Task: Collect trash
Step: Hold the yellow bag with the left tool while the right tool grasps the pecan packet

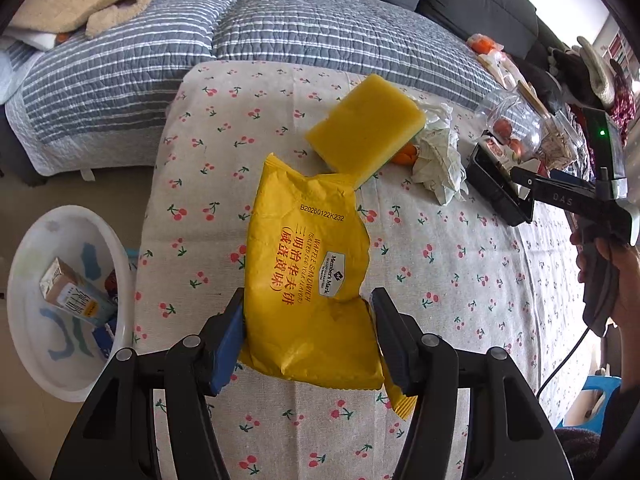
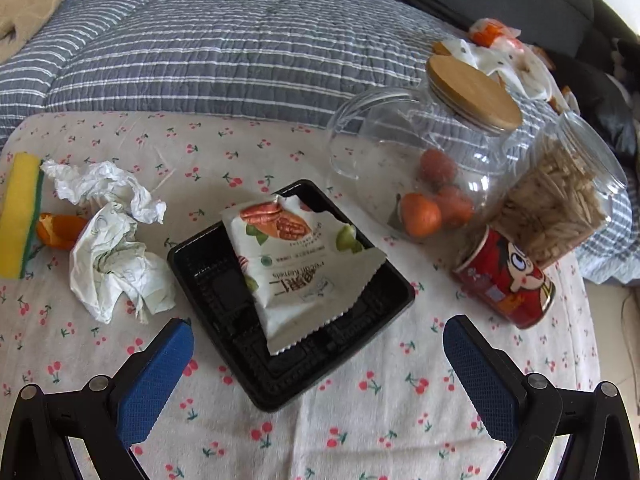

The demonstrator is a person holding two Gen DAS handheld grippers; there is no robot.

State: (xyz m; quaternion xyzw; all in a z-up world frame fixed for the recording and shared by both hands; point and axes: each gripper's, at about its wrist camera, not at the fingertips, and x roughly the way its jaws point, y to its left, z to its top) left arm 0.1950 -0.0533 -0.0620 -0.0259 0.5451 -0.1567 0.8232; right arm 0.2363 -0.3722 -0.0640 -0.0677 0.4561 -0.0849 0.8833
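My left gripper [image 1: 310, 300] is shut on a crumpled yellow snack wrapper [image 1: 304, 248], its blue pads pressing both sides, just above the cherry-print tablecloth [image 1: 440, 280]. My right gripper [image 2: 318, 326] is open wide over the near edge of a black plastic tray [image 2: 216, 280], which holds a torn white nut wrapper [image 2: 304, 264]. Left of the tray lie crumpled white tissues [image 2: 112, 240], a piece of orange peel [image 2: 60, 228] and a yellow sponge [image 2: 18, 216]. On the floor at the table's left stands a white basin [image 1: 120, 264] containing a small carton [image 1: 72, 292].
A red can [image 2: 508, 280] lies on its side right of the tray. Behind it are a glass jug with a wooden lid [image 2: 472, 92] holding small fruit and a clear jar of sticks [image 2: 560, 192]. A sofa with a striped quilt [image 2: 220, 52] runs along the table's far edge.
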